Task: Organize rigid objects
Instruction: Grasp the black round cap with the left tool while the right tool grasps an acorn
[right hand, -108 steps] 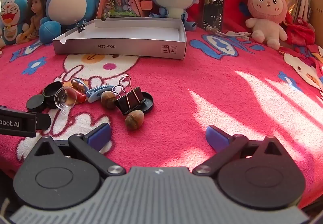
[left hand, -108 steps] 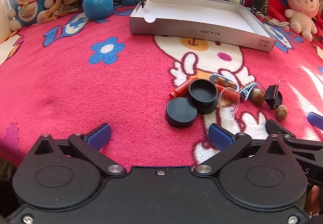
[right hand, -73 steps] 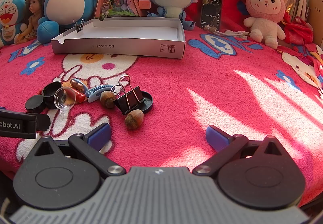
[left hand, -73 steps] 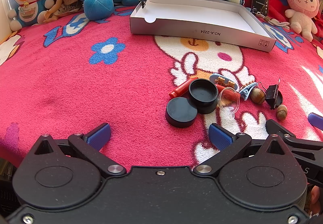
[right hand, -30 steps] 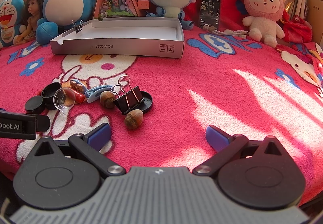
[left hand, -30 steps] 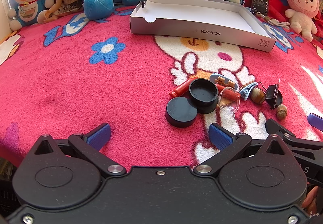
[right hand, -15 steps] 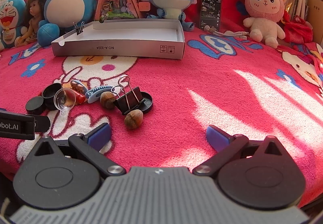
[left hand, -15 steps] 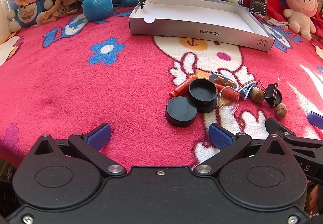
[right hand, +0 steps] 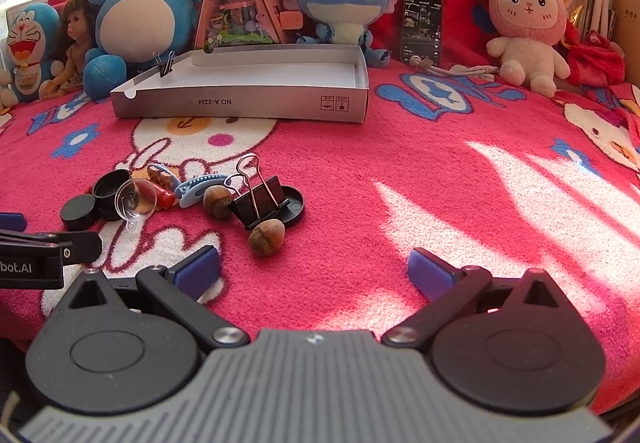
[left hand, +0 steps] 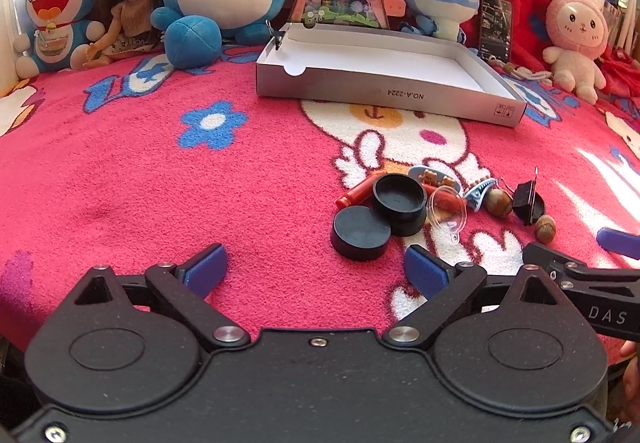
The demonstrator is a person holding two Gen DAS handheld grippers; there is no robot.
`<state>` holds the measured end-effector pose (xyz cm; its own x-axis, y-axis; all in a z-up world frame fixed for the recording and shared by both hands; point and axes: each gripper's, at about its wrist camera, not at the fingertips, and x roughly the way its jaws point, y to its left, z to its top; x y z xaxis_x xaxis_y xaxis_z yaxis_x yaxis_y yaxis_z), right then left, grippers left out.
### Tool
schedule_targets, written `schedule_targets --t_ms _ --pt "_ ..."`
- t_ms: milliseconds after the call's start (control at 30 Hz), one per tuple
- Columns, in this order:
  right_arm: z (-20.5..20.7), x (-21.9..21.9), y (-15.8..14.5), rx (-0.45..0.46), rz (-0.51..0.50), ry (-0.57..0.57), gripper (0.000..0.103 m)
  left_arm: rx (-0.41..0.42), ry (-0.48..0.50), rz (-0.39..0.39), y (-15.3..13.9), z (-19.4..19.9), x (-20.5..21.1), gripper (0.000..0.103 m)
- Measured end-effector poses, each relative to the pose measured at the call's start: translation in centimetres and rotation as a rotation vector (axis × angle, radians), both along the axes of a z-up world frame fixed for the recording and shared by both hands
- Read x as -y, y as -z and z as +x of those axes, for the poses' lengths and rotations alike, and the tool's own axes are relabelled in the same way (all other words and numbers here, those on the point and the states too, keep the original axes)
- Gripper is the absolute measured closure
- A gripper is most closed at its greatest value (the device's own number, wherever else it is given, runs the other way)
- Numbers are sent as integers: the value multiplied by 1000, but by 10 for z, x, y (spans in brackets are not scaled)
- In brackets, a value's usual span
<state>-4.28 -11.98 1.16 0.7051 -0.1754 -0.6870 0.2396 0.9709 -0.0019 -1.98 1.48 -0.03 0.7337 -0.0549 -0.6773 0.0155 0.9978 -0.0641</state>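
- Both cams sit a bit higher than 0.5 s ago, more of the toy row and shelves in view; clutter and box unmoved.
- Box [left hand: 384, 93] at back of blanket [left hand: 120, 171]: white tray, nothing lying inside; small clip [right hand: 165, 64] pinched on its left rim.
- Clutter pile mid-blanket, well short of box: black cup [left hand: 399, 203] w/ disc [left hand: 361, 232] touching it, red tube [left hand: 356, 196], clear dome [left hand: 447, 210], blue hair clip [right hand: 196, 190], two nuts [right hand: 266, 236], binder clip [right hand: 260, 199] resting on a black lid [right hand: 293, 206].
- L gripper [left hand: 316, 271]: fingers spread wide, holding nothing, just short of disc.
- R gripper [right hand: 314, 270]: fingers spread wide, holding nothing; nearest nut just ahead of its left finger.
- R view alone shows lid under binder clip; L view sees clip edge-on.
- Each cam catches the other gripper at frame edge.
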Motion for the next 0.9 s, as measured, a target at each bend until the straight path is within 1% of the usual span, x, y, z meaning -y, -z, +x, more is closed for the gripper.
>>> schedule_targets --t_ms 33,133,167,233,300,367,400,433,467,600,667,700,767,900 --pt "-1 0 -1 4 1 -5 0 11 -9 -15 -2 0 -3 22" --pt "-1 -2 -3 11 -16 -23 13 26 -3 -58 -6 2 -9 32" --pt "-1 -3 -4 14 -19 -43 16 27 5 -64 -7 3 -10 34" --pt "-1 -5 -6 16 -30 -78 21 27 15 -60 -7 4 -8 42" --pt "-1 -7 -7 18 -34 -102 27 29 27 -51 -7 4 -5 47" --pt "-1 -8 -9 24 -31 -122 38 31 37 -51 -7 3 -3 51" --pt "-1 -9 -9 25 -31 -128 41 31 42 -55 -7 2 -2 55" --pt "-1 -10 -9 26 -30 -135 47 32 47 -60 -7 2 -2 59" --pt "-1 -11 -9 31 -30 -141 53 32 51 -66 -8 2 -1 61" --pt "3 -10 -9 27 -12 -150 64 31 74 -84 -8 5 0 74" --pt "5 -9 -8 22 -5 -143 78 38 73 -80 -9 5 2 74" --pt "6 -9 -9 22 -4 -139 80 46 78 -74 -11 4 3 74" --pt "6 -8 -11 27 6 -135 80 67 87 -61 -14 1 5 74" --pt "4 -8 -17 48 5 -131 80 93 93 -61 -20 -2 6 74"
